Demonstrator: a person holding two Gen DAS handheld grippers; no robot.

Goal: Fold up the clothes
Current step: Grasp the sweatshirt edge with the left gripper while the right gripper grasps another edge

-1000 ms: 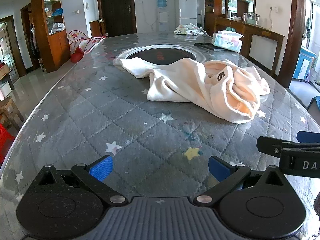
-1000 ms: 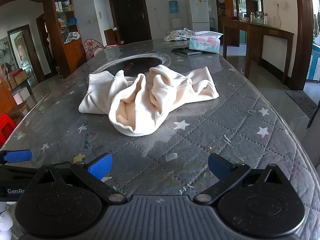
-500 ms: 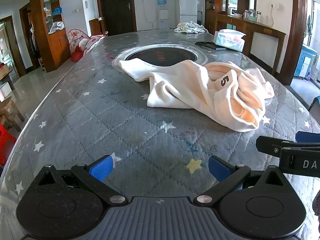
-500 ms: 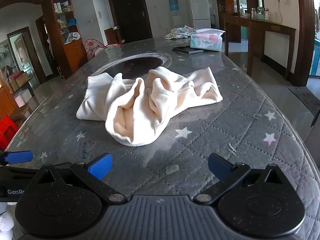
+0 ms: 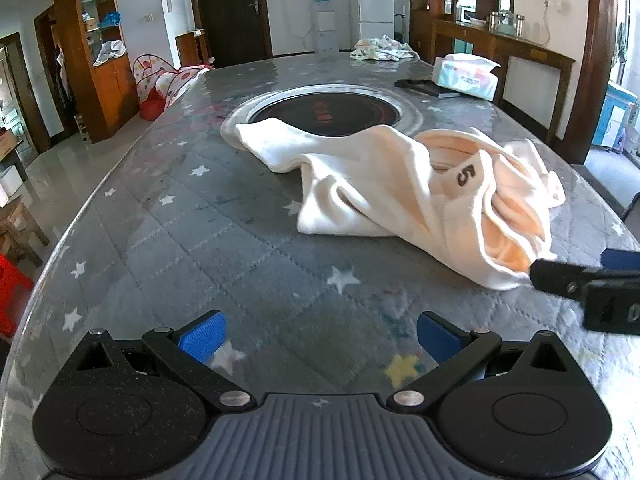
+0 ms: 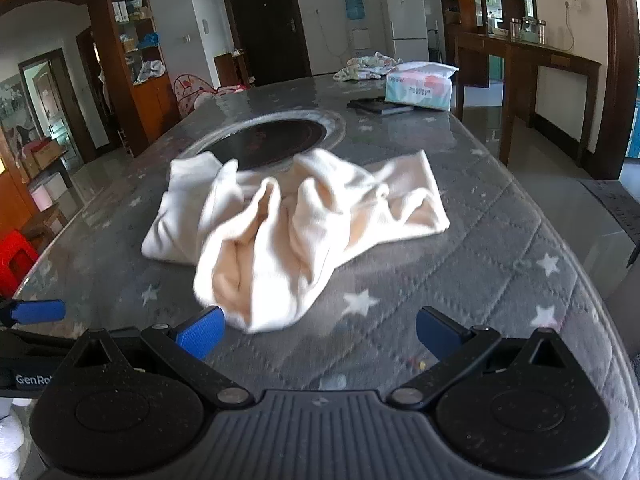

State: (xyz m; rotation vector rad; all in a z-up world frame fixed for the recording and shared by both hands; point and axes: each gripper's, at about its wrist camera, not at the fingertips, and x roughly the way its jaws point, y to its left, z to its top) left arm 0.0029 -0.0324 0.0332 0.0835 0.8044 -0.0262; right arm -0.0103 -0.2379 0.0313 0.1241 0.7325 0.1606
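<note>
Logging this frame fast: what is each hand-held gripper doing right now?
Left hand-held gripper: open, empty, above the table cover.
Right hand-held gripper: open, holding nothing, at the near edge of the cream garment.

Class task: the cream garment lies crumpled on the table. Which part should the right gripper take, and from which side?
Probably the rounded near fold of the cream garment: it bulges toward the open right gripper and stands off the table. Come in low from the near edge, one finger under the fold.
</note>
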